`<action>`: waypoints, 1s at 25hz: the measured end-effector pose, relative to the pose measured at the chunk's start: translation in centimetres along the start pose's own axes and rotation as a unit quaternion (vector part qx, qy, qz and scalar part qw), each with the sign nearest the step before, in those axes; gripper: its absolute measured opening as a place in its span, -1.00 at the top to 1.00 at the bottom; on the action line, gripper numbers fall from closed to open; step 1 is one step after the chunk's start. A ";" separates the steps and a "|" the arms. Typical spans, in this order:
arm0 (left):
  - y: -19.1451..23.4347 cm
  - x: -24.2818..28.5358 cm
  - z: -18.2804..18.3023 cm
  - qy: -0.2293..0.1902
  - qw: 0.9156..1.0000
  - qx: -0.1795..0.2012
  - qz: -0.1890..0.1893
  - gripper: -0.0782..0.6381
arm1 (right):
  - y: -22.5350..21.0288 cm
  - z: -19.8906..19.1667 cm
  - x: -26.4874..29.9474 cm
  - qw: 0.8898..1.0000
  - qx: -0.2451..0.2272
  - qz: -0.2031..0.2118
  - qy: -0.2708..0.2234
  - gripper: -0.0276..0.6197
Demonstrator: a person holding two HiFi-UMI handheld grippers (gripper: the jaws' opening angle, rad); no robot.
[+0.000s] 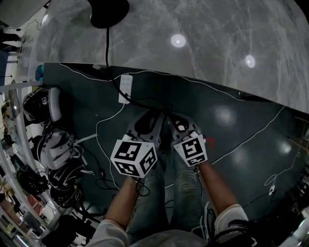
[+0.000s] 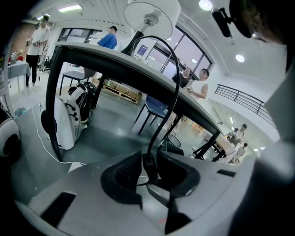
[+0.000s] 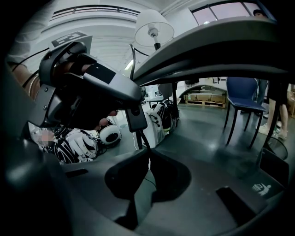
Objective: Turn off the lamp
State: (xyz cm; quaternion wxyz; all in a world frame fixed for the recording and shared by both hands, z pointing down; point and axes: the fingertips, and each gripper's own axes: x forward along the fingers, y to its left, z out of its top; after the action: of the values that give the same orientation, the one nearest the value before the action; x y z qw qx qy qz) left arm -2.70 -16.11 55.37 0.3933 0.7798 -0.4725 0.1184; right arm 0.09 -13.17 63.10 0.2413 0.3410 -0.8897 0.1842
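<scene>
The lamp stands on the marble table (image 1: pixel 217 38); its black base (image 1: pixel 108 10) shows in the head view and its white shade (image 2: pixel 152 16) in the left gripper view. A black cord (image 1: pixel 107 43) hangs from the base toward the floor. Below the table edge my left gripper (image 1: pixel 149 118) is shut on the cord's black inline switch (image 2: pixel 150 165). In the right gripper view the switch (image 3: pixel 137 117) hangs at the left gripper's tip. Just below it, my right gripper (image 3: pixel 146 159) is shut on the same cord. I cannot tell whether the lamp is lit.
A white power strip (image 1: pixel 125 88) lies on the dark floor under the table edge, with thin cables around it. Helmets and bags (image 1: pixel 43 103) pile up at the left. A blue chair (image 2: pixel 154 107) and table legs stand beyond, and people stand in the background.
</scene>
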 end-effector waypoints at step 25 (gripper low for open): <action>0.5 -1.4 -1.9 0.018 0.999 -0.021 0.018 0.53 | -1.8 -0.8 0.3 0.999 0.041 -0.018 0.006 0.89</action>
State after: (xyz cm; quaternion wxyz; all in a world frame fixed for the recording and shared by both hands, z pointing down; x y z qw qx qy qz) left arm -3.51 -14.00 56.09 0.4155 0.7607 -0.4817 0.1295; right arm 1.36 -14.21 64.19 0.2355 0.3657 -0.8737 0.2177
